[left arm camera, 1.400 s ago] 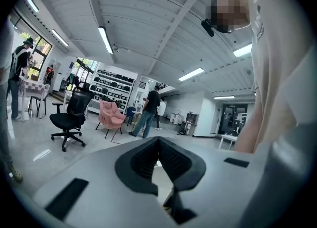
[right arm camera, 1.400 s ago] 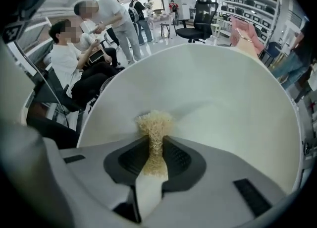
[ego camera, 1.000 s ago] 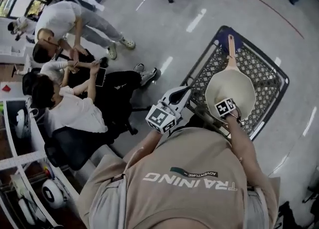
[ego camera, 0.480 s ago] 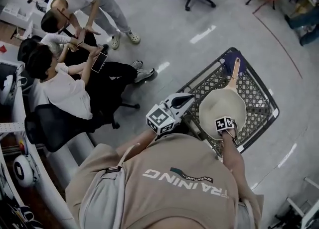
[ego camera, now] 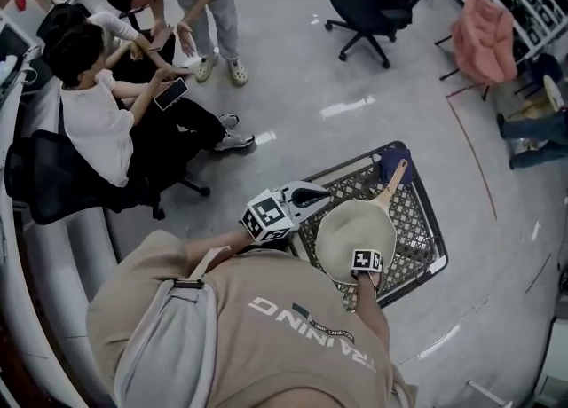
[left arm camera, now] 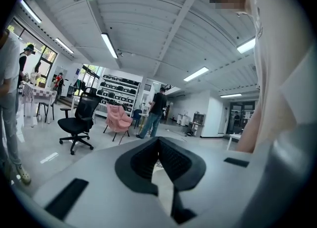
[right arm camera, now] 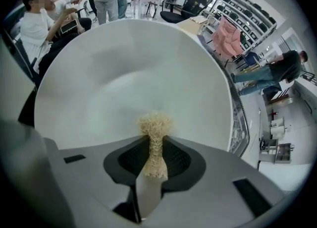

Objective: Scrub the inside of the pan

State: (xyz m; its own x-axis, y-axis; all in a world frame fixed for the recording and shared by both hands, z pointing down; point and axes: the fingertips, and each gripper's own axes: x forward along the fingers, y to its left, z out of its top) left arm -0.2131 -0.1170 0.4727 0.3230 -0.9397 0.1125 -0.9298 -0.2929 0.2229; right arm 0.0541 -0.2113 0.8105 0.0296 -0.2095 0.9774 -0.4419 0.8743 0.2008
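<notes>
Open office floor, with a shopping cart [ego camera: 417,220] holding the pale pan [ego camera: 348,231]. Right gripper [right arm camera: 154,142] jaws pinch a straw-coloured scrubber [right arm camera: 155,123] over the pan's inside. Left gripper [left arm camera: 158,142] jaws closed, empty, by the cart's rim.

Cream pan [ego camera: 351,231] in wire cart [ego camera: 412,216], scrubber [right arm camera: 155,125] over it

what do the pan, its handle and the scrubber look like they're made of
Pan: smooth, matte cream surface, likely coated metal. Handle: plain tan, probably wood. Scrubber: straw-coloured tangle of wiry strands, likely plant fibre, possibly plastic.
</notes>
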